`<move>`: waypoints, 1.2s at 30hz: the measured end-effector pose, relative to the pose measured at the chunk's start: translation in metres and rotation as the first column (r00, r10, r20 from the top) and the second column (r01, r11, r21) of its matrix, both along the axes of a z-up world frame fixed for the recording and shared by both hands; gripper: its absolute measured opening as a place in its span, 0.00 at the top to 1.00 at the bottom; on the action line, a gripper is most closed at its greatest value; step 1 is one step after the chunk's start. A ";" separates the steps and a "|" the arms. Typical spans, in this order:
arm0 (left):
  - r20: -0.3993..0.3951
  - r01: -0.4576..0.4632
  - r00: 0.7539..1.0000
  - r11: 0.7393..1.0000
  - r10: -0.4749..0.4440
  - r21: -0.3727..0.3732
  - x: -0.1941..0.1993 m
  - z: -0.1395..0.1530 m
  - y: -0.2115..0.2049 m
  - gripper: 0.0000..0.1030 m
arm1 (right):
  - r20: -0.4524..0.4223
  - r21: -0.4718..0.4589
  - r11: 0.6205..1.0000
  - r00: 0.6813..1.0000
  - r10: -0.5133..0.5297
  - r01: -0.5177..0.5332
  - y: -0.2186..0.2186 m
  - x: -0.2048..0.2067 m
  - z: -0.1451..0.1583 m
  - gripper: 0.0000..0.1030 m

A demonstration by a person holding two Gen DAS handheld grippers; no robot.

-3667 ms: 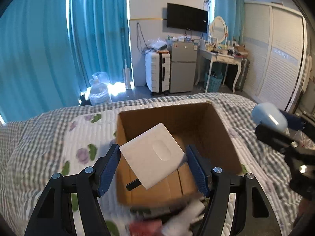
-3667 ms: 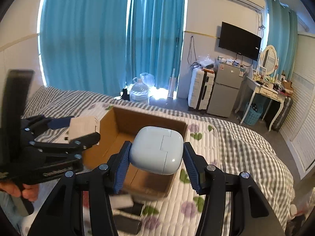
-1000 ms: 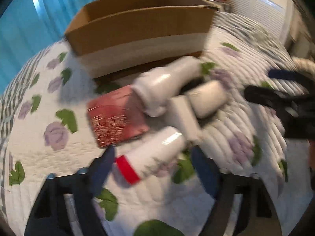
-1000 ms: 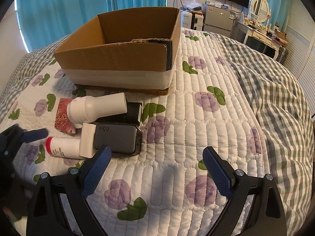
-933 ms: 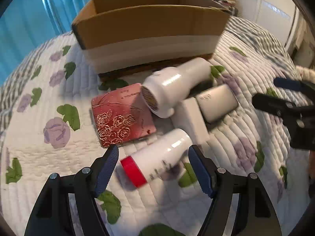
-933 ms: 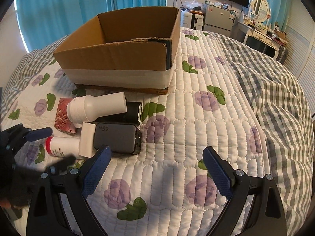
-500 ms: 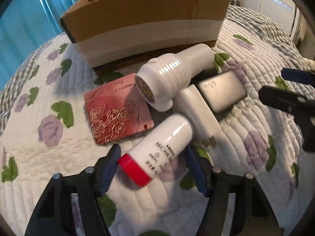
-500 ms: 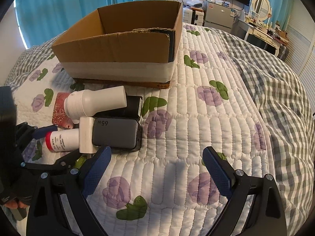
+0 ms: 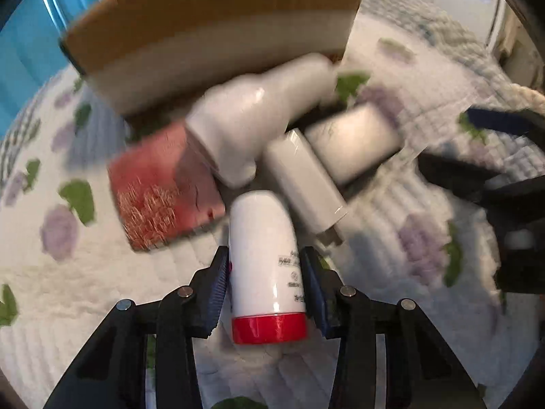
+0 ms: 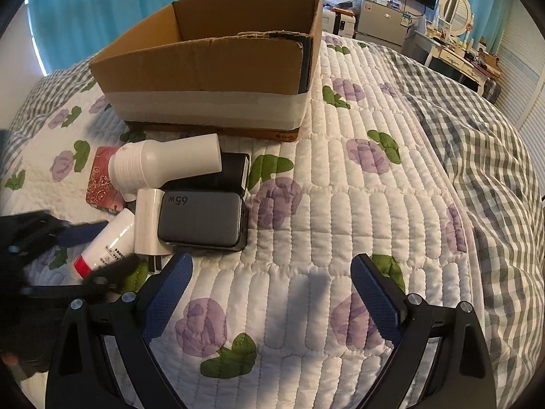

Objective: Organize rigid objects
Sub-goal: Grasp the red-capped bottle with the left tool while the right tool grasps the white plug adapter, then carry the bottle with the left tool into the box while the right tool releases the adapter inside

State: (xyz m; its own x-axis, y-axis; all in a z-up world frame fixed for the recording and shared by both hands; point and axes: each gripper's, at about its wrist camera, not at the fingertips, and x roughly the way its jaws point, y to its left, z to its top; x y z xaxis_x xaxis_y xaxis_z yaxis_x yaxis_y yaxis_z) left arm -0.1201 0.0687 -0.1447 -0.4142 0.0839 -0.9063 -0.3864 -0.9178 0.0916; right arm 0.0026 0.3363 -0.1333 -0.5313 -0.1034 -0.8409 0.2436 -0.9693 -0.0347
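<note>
Two blue pads of the left gripper (image 9: pixel 265 284) now press both sides of the white bottle with the red cap (image 9: pixel 264 266); half a second ago they stood wider and the bottle lay slanted across the gap, untouched. Its red cap points back toward the camera and its rounded end points away, toward the pile. Whether it has left the quilt (image 10: pixel 340 238) yet cannot be told, as the left wrist view is blurred. In my judgement this is the grasp just completed, so the bottle looks next in line for the box.

Nearest in the right wrist view, the right gripper (image 10: pixel 270 284) hangs wide open and empty over bare quilt, right of the pile.

Just beyond the bottle lie the white charger block (image 10: pixel 146 221) with its prongs pointing near, and the grey 65W power brick (image 10: pixel 201 221) touching its right side. Left of them sits the red rose-patterned case (image 10: pixel 100 184). A white flared bottle (image 10: pixel 167 165) rests across a black box (image 10: pixel 224 173).

Farthest stands the open cardboard box (image 10: pixel 211 78), its interior mostly hidden by its near wall.
</note>
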 end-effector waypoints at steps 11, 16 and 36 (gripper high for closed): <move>-0.211 -0.147 0.963 0.982 0.169 0.115 0.014 0.064 -0.047 0.65 | -0.014 -0.062 0.994 0.996 0.094 -0.094 -0.030 0.012 0.005 0.08; -0.209 -0.266 0.935 0.956 0.288 0.127 0.007 0.064 -0.084 0.65 | 0.068 -0.070 0.976 0.976 0.209 -0.204 -0.073 0.018 -0.012 0.40; -0.135 -0.322 0.924 0.918 0.358 0.231 0.008 0.062 -0.109 0.65 | -0.036 -0.054 0.986 0.987 0.158 -0.160 -0.103 0.003 -0.005 0.77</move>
State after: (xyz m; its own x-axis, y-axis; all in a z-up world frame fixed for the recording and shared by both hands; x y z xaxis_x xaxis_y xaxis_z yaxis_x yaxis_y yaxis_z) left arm -0.1117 -0.0400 -0.0829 -0.5974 0.0830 -0.7976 -0.0430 -0.9965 -0.0716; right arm 0.0061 0.2329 -0.1380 -0.5302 -0.2355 -0.8145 0.3946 -0.9188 0.0088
